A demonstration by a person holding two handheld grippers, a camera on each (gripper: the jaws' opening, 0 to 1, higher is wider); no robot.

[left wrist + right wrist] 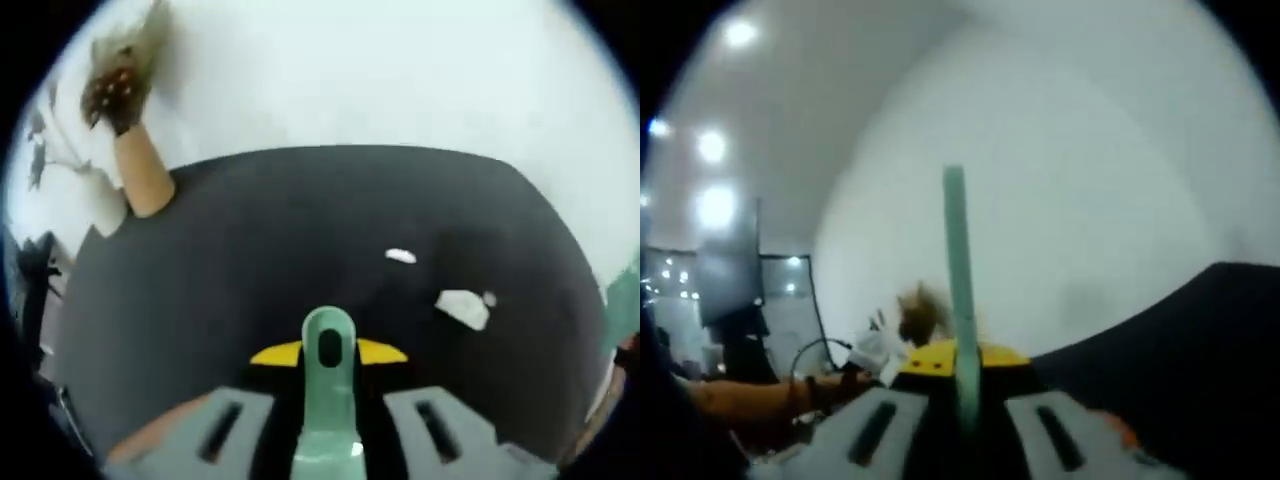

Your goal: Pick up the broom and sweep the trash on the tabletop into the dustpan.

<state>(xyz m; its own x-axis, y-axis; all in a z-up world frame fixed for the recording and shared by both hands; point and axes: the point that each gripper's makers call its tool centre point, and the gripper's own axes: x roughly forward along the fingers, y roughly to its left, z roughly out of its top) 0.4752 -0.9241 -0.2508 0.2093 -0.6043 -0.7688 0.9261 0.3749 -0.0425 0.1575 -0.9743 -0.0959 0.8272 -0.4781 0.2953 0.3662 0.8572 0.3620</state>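
Two grey jaws of the left gripper (pixel 329 425) rise from the bottom centre of the left gripper view, clenched on a mint-green plastic handle with an oval hanging hole (pixel 328 385), yellow showing behind it. Beyond lie a black tabletop (pixel 250 240) with white paper scraps (pixel 463 307) at lower right, its far edge against a white wall, and open surface to the left. In the right gripper view the right gripper (pixel 965 425) clamps a thin mint-green upright stick (pixel 959 290) at centre.
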